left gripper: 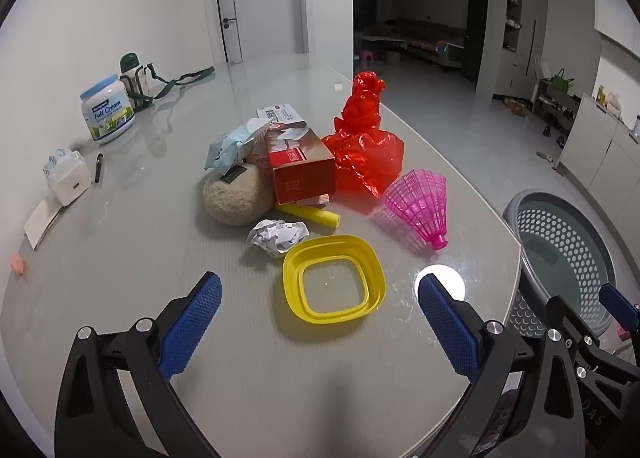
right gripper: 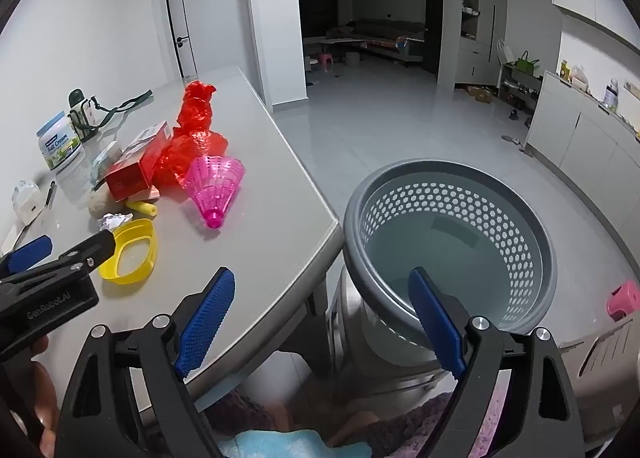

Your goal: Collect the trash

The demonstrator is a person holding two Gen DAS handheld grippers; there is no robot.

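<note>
A pile of trash lies on the grey table: a yellow square rim, crumpled paper, a yellow foam tube, a red box, a red plastic bag, a pink mesh shuttlecock, a twine ball and a blue packet. My left gripper hovers open just short of the yellow rim, holding nothing. My right gripper is open and empty over the table's corner, beside the grey perforated basket, which looks empty. The left gripper also shows at the left edge.
A milk powder can, a strapped bottle, a white charger and a pen stand at the table's far left. The basket sits below the table's right edge. A pink stool and low cabinets are on the right.
</note>
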